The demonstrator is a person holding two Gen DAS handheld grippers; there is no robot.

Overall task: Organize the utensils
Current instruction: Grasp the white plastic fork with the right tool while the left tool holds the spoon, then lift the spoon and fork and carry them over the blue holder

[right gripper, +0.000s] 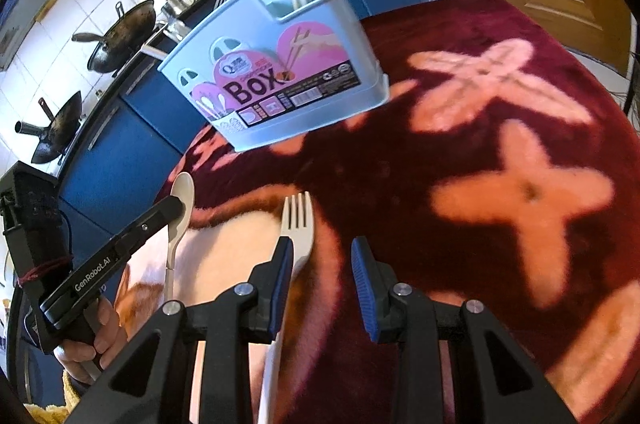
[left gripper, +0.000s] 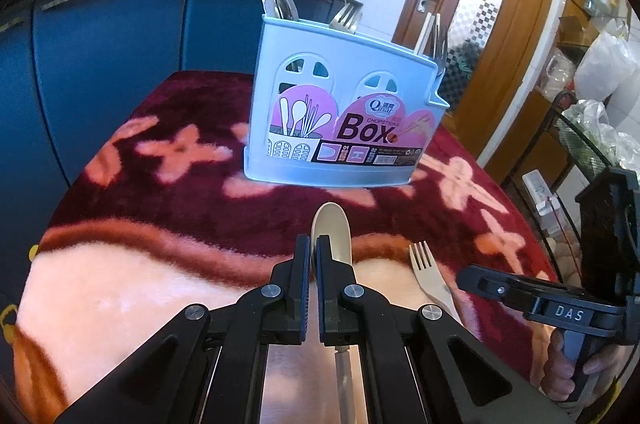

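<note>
A light blue utensil box (left gripper: 340, 111) with a pink "Box" label stands on the red flowered blanket (left gripper: 168, 159), holding forks, chopsticks and other utensils. It also shows in the right wrist view (right gripper: 280, 79). My left gripper (left gripper: 313, 244) is shut on a beige spoon (left gripper: 334, 228), its bowl pointing at the box; the spoon shows in the right wrist view (right gripper: 182, 207) too. A beige fork (left gripper: 428, 272) lies on the blanket to its right. My right gripper (right gripper: 322, 248) is open, its left finger over the fork (right gripper: 298, 224).
Blue cabinets (left gripper: 112, 55) run behind the table, with woks (right gripper: 120, 39) on the counter. A wooden door (left gripper: 480, 7) stands at the back right. A wire rack with plastic bags (left gripper: 592, 127) is at the table's right edge.
</note>
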